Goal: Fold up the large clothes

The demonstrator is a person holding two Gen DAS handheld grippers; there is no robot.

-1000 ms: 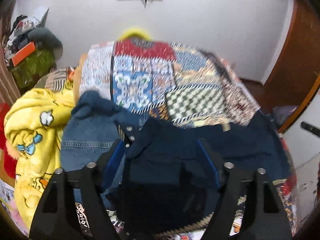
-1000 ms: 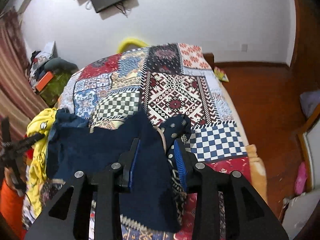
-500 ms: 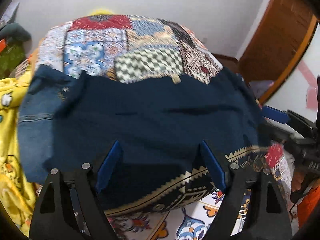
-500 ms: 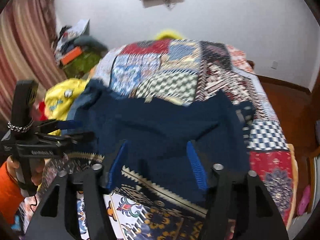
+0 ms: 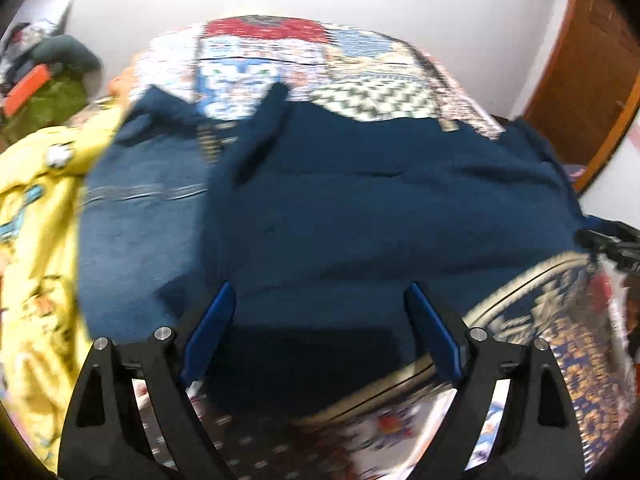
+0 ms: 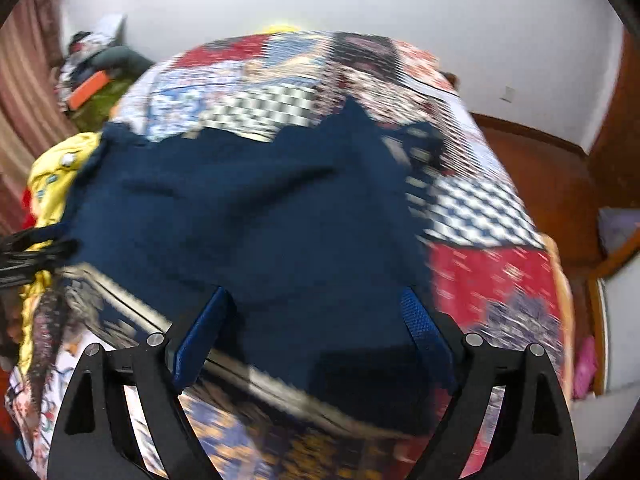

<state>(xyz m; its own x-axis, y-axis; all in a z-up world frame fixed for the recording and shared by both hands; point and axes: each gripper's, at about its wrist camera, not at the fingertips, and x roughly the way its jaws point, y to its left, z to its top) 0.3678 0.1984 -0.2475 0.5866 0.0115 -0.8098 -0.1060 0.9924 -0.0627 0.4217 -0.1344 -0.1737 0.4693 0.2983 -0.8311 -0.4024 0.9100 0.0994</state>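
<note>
A large navy garment (image 5: 380,208) lies spread across the patchwork bedspread (image 5: 280,44). It also fills the middle of the right wrist view (image 6: 260,216). My left gripper (image 5: 320,320) is open, its blue pads wide apart over the garment's near edge. My right gripper (image 6: 316,320) is open too, over the near right part of the garment. Neither holds cloth. The right gripper shows at the right edge of the left wrist view (image 5: 612,240), and the left gripper at the left edge of the right wrist view (image 6: 32,252). Both views are motion-blurred.
A denim piece (image 5: 136,216) lies left of the navy garment. A yellow cartoon blanket (image 5: 36,208) is heaped at the bed's left side. A clothes pile (image 5: 40,80) sits in the far left corner. Wooden floor (image 6: 540,168) and a door (image 5: 592,60) are to the right.
One second ago the right gripper was narrow on bunched cloth; both grippers now stand open, and the garment has gone from bunched to spread flat. Both cameras have moved nearer.
</note>
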